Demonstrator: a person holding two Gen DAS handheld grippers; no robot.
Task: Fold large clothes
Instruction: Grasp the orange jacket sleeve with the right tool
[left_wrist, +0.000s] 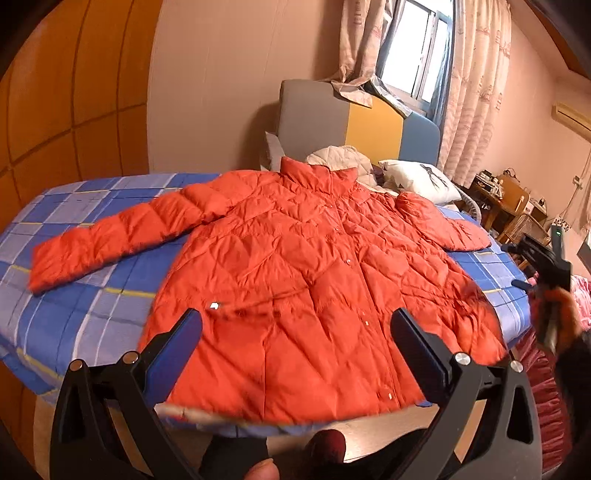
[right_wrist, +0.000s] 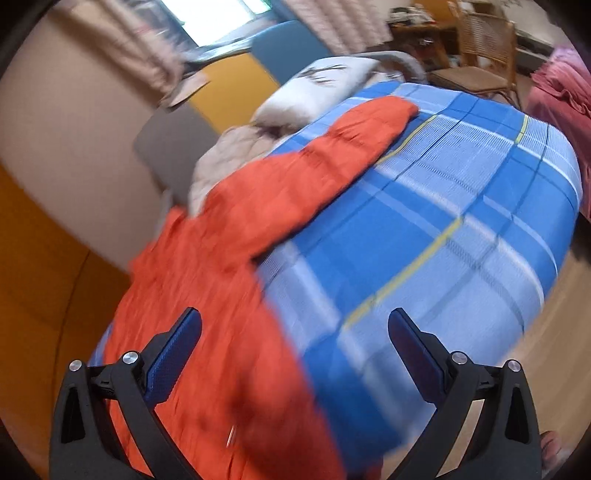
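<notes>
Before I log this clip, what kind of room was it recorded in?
Most likely a home bedroom. An orange puffer jacket lies spread on a bed with a blue plaid cover, a padded headboard and a pillow behind it, and a curtained window above.

One orange padded jacket (left_wrist: 295, 266), with two sleeves spread out. One bed (left_wrist: 92, 306) under a blue checked cover. One white pillow (left_wrist: 417, 177). One beige garment (left_wrist: 343, 157) (bunched behind the collar). Two grippers: left gripper (left_wrist: 295, 343) and right gripper (right_wrist: 295, 343), each with two blue-padded fingers (left_wrist: 184, 343), spread wide. One wicker chair (right_wrist: 484, 40).
</notes>
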